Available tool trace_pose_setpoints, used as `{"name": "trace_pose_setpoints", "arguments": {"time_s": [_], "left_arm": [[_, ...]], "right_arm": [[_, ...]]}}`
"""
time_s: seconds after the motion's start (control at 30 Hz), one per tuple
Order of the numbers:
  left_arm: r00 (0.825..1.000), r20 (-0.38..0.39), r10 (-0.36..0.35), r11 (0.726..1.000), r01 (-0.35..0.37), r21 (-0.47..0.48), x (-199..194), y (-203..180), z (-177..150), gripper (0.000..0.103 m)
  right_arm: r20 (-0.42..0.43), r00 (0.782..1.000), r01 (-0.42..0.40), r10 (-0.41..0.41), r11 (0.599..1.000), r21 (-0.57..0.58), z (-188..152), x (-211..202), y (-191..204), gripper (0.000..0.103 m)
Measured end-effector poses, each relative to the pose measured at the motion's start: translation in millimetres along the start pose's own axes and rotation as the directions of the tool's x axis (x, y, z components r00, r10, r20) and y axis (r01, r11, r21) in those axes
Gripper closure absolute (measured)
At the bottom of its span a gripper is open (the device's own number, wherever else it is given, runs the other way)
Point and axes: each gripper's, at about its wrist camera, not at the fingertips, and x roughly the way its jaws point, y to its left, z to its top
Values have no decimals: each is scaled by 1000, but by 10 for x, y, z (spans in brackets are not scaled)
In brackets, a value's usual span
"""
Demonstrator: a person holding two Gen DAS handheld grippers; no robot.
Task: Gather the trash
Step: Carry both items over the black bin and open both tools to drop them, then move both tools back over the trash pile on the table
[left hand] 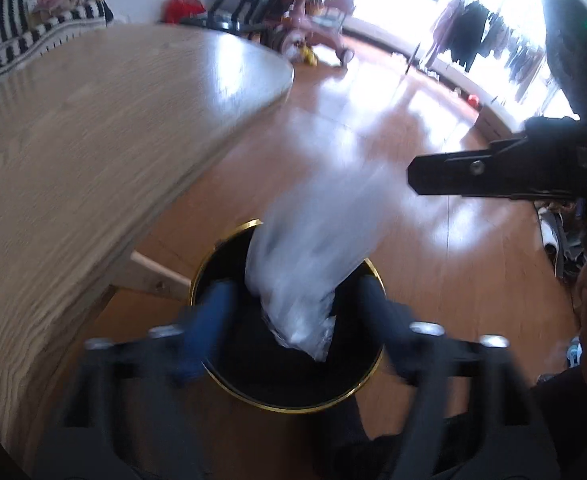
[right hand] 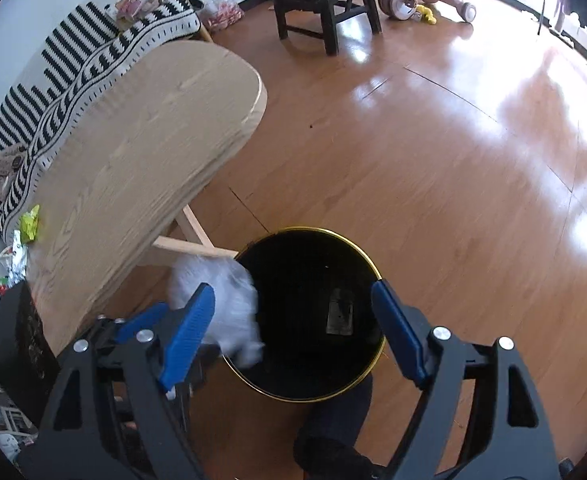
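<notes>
1. The tabletop (right hand: pixel 133 152) sits far left, light wood; a yellow-green wrapper (right hand: pixel 30 224) and a crinkled foil wrapper (right hand: pixel 13 260) lie at its near edge beside the striped blanket (right hand: pixel 73 64).
2. The left hand-held gripper (left hand: pixel 293 320) points down over the black gold-rimmed trash bin (right hand: pixel 357 248), fingers spread, nothing between them touching either pad.
3. A clear plastic bag (left hand: pixel 305 264), motion-blurred, hangs across the bin's rim, its lower end inside the opening.
4. The right hand-held gripper (right hand: pixel 293 332) tilts down above the same bin on the wooden floor (right hand: pixel 433 140), fingers wide apart, holding nothing.
</notes>
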Motion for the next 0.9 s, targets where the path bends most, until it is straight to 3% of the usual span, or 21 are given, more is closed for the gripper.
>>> {"name": "trace_pose_setpoints", "arguments": {"time_s": [0.33,0.6,0.73,0.83,0.9], "left_arm": [[1000,4,-19,1000,19,22,-172,-52,0,24],[991,110,72,997,-70,-20,-1073,405,20,16],[969,163,185,980,-170,-104,-1658,876,-90,13],[941,184,283,950,-249,-186,-2128,1299,-278,12],[914,188,360,921,-315,-230,-2424,1576,-469,12]], "right_arm": [[93,995,-33,28,998,51,84,-258,3,23],[174,977,-119,123,992,-34,185,-473,627,17],[170,964,-185,204,975,-122,200,-493,1266,17],[153,951,-237,267,952,-193,156,-501,1794,17],[139,940,-272,312,930,-245,90,-504,2164,17]]}}
